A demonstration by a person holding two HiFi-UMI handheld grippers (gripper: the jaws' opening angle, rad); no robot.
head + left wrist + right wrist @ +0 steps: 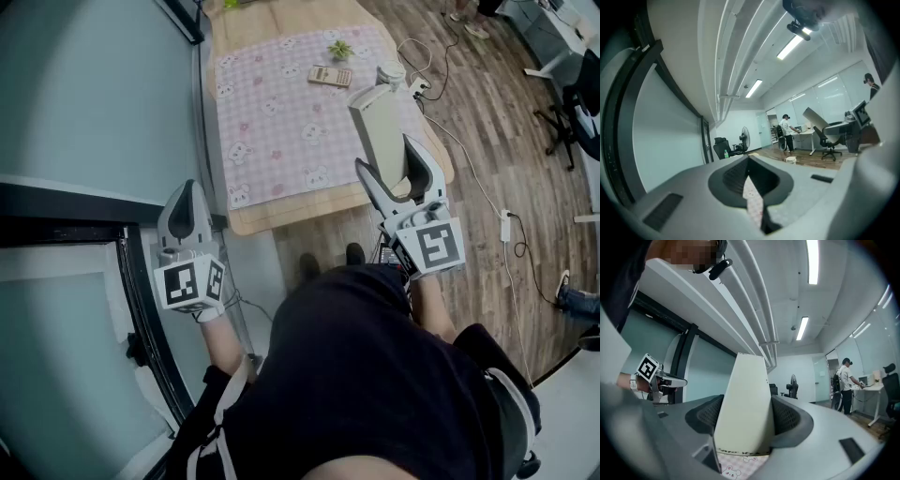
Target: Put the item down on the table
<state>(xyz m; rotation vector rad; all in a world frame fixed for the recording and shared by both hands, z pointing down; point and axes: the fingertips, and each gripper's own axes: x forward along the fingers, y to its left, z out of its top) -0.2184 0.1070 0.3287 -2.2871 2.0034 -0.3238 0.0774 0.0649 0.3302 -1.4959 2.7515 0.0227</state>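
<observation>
**Tally, one moment**

- Grippers: two, the left gripper [186,202] and the right gripper [386,155].
- Cream box [380,127]: one.
- Table [272,217]: one.
- Pink checked cloth [272,122]: one.
- Keypad device [330,76]: one.
- Small green plant [339,49]: one.
- White round container [391,71]: one.
- Floor fan [744,136]: one.

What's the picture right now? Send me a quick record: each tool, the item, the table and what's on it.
right tool: shut on the cream box, jaws pressing on its two sides
cream box: held up over the near right part of the table, not yet set down
left tool: shut, nothing in it, off the table's left side
table: wooden, with a pink bear-print cloth over most of it
on the cloth: a small keypad device and a little green plant, both near the far end
</observation>
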